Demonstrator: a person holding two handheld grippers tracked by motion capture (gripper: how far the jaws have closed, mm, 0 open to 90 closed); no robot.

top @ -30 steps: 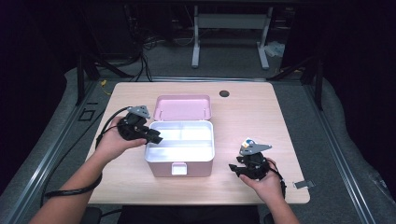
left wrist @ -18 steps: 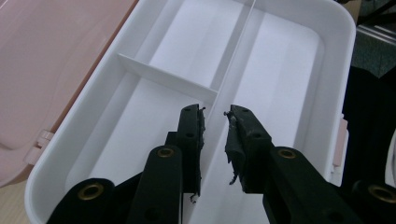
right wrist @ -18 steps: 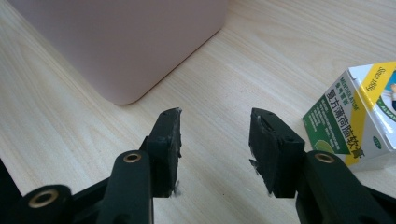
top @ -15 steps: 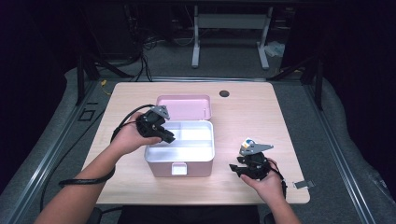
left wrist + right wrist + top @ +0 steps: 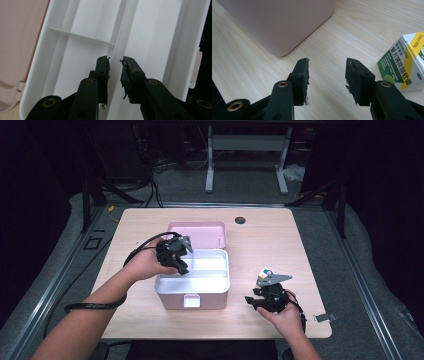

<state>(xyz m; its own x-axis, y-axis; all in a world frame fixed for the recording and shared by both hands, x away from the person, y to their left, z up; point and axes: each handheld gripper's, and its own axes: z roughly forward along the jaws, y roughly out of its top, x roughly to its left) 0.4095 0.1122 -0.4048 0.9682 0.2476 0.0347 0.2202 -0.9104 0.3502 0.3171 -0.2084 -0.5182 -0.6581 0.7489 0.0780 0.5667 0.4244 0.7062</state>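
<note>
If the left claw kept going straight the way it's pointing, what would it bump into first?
Probably the thin divider wall inside the white tray; the left claw points right along it, jaws slightly apart and holding nothing.

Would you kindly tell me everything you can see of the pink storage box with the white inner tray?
The pink plastic storage box stands open near the table's front edge, its pink lid swung back behind it. A white inner tray with thin dividers forms long, empty compartments. A small latch sits on the front wall. The left gripper hovers over the tray, jaws slightly apart, holding nothing.
</note>
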